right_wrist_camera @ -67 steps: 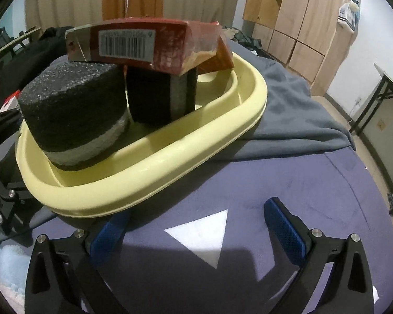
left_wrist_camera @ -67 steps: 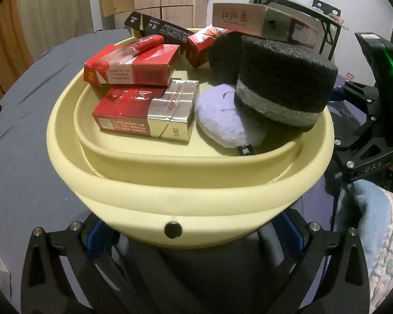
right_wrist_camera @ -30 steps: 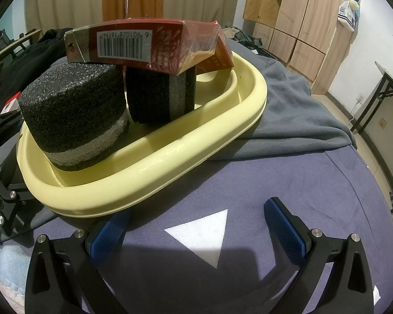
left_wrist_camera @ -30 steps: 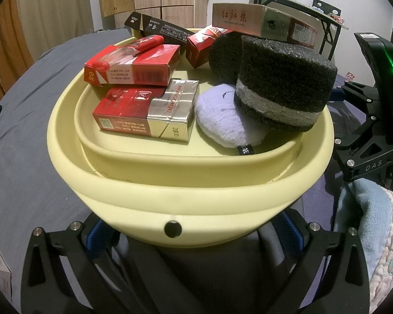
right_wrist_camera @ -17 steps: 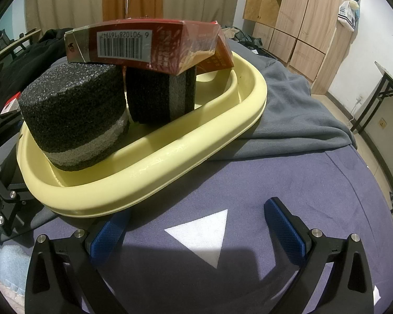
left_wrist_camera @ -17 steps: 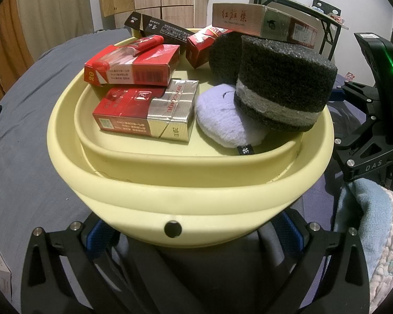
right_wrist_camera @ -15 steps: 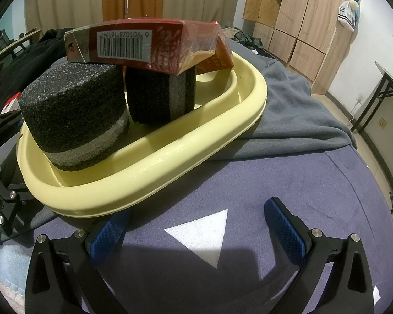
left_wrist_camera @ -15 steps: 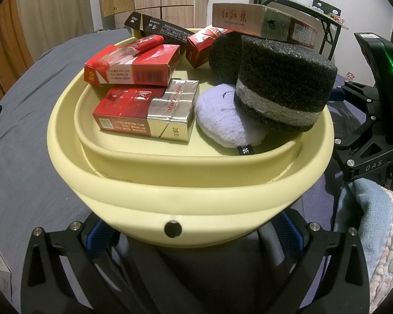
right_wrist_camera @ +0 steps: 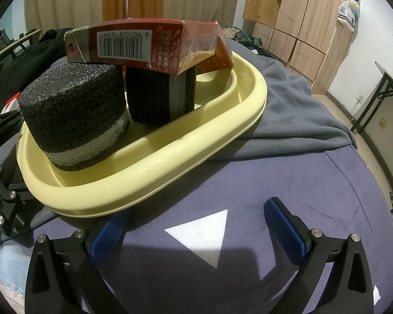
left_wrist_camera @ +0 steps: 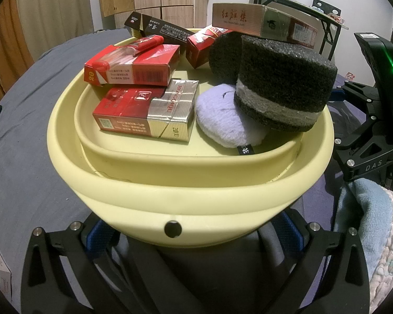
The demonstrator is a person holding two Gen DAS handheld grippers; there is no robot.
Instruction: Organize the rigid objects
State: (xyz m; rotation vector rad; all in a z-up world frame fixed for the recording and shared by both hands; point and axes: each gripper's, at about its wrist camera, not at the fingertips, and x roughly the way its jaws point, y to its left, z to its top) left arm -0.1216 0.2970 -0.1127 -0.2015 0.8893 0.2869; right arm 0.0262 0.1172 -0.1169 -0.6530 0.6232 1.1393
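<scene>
The yellow tray (left_wrist_camera: 191,193), loaded with cigarette packs (left_wrist_camera: 146,115) and foam blocks (left_wrist_camera: 283,83), rests on the bed. Both the left tool (left_wrist_camera: 191,238) and the right tool (right_wrist_camera: 196,225) are spread wide, empty. The stacked carton (right_wrist_camera: 144,44) should be steadied before any lift.

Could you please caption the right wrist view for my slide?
Open right gripper beside a yellow tray holding two sponges topped by a red box.

Tray count, both views.
1 yellow tray (left_wrist_camera: 191,183); 2 black foam sponges: front (left_wrist_camera: 285,83), back (left_wrist_camera: 224,52); 1 lilac puff (left_wrist_camera: 222,115); approx. 5 cig. packs, e.g. top box (left_wrist_camera: 262,21), silver-red pack (left_wrist_camera: 146,110); 1 red tube (left_wrist_camera: 133,49).
</scene>
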